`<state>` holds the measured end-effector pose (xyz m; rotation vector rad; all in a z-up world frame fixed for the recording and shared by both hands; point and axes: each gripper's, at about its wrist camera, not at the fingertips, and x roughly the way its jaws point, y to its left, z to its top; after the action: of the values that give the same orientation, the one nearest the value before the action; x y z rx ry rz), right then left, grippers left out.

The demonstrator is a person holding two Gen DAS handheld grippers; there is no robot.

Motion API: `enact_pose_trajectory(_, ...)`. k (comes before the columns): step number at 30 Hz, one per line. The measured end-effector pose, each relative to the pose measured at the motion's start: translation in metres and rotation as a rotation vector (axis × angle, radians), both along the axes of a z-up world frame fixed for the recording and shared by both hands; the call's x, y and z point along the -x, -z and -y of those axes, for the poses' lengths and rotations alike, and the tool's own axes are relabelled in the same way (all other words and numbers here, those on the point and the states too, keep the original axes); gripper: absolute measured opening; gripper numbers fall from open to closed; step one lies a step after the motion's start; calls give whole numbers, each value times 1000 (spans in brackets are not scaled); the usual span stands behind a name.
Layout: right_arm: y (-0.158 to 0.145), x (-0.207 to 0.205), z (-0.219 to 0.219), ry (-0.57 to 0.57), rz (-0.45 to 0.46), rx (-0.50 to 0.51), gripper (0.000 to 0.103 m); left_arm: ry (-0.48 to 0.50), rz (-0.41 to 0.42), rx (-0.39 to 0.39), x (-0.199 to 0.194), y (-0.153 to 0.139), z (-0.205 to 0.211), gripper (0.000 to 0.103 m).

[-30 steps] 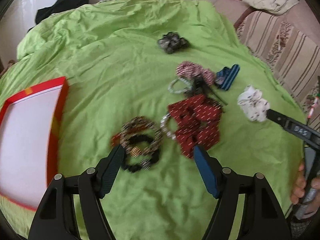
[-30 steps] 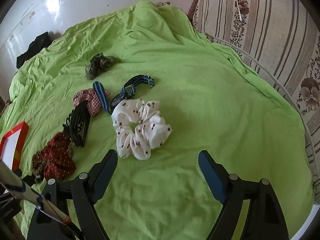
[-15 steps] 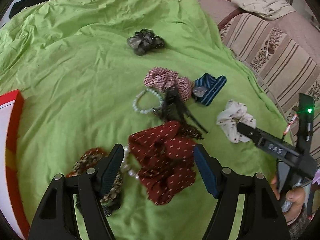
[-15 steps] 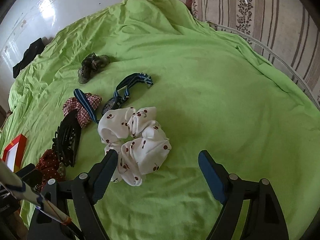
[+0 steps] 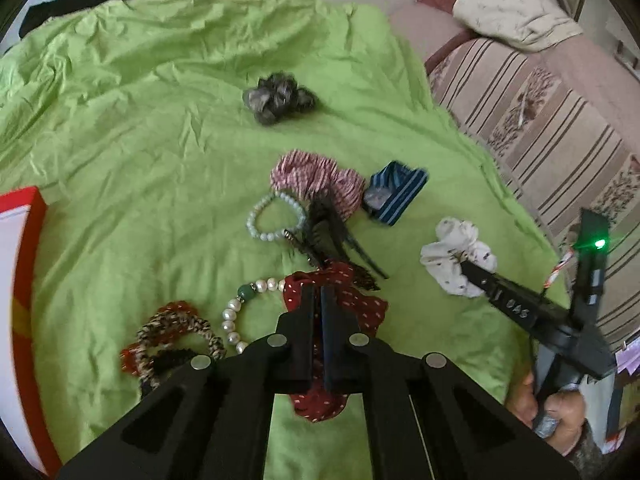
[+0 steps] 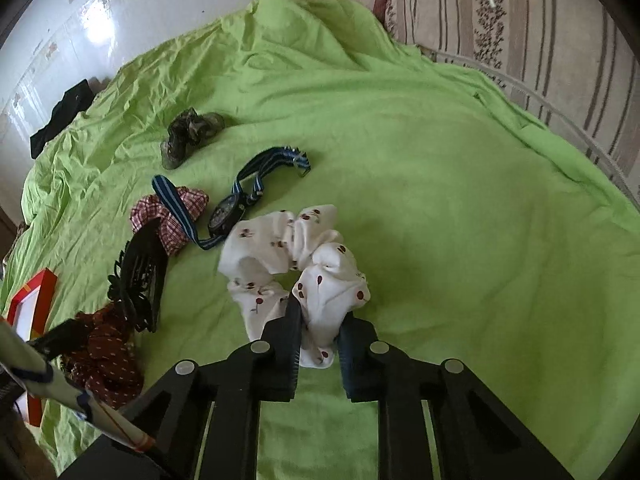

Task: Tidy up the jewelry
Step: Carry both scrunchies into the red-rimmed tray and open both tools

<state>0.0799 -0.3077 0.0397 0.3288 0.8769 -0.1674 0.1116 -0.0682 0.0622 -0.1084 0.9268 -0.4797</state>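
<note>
My left gripper (image 5: pixel 317 292) is shut on the red dotted scrunchie (image 5: pixel 360 312), with its fabric pinched between the two fingers. My right gripper (image 6: pixel 320 320) is closing its jaws, and the pads press on the near edge of the white cherry-print scrunchie (image 6: pixel 280 240). That scrunchie (image 5: pixel 452 256) also shows in the left wrist view, at the tip of the right gripper. All of it lies on a green bedsheet (image 5: pixel 140 140). A pearl bracelet (image 5: pixel 236 316) lies just left of the left fingers.
Spread on the sheet are a pale bead bracelet (image 5: pixel 272 216), a black claw clip (image 5: pixel 328 232), a checked scrunchie (image 5: pixel 316 180), a blue-striped watch (image 6: pixel 228 212), a dark scrunchie (image 5: pixel 276 98) and leopard-print hair ties (image 5: pixel 172 336). A red-rimmed white box (image 5: pixel 24 240) sits left. A striped sofa (image 5: pixel 540 120) borders the right.
The left gripper swung right from the hair ties to the red scrunchie and shut on it. The right gripper moved in on the white scrunchie and closed on its edge.
</note>
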Motion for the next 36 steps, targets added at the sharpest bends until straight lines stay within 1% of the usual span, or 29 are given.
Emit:
enact_pose_trajectory(5, -6, 15, -1, 26, 7, 3, 16, -22, 39, 28, 24, -30, -14, 2)
enact_pose_trajectory(9, -18, 28, -10, 19, 23, 16, 16, -40, 73, 17, 47, -52, -32, 2)
enact_pose_trajectory(12, -32, 43, -22, -10, 52, 16, 16, -64, 110, 18, 64, -72, -55, 2)
enact_pose_trajectory(17, -60, 57, -58, -108, 89, 38, 15, -127, 163, 21, 81, -93, -100, 2)
enact_pose_trajectory(19, -72, 60, -78, -159, 99, 38, 15, -164, 177, 14, 83, -96, -118, 2)
enact_pose_trajectory(23, -84, 57, -117, -240, 95, 29, 15, -237, 186, -5, 81, -96, -160, 2)
enact_pose_trajectory(27, -91, 48, -164, -343, 77, 10, 14, -310, 193, -53, 67, -93, -205, 2)
enact_pose_trajectory(33, -98, 10, -248, -512, 46, -26, 14, -408, 146, -113, 30, -80, -274, 2)
enact_pose_trajectory(36, -101, -9, -289, -579, 37, -31, 14, -433, 125, -135, 14, -71, -298, 2)
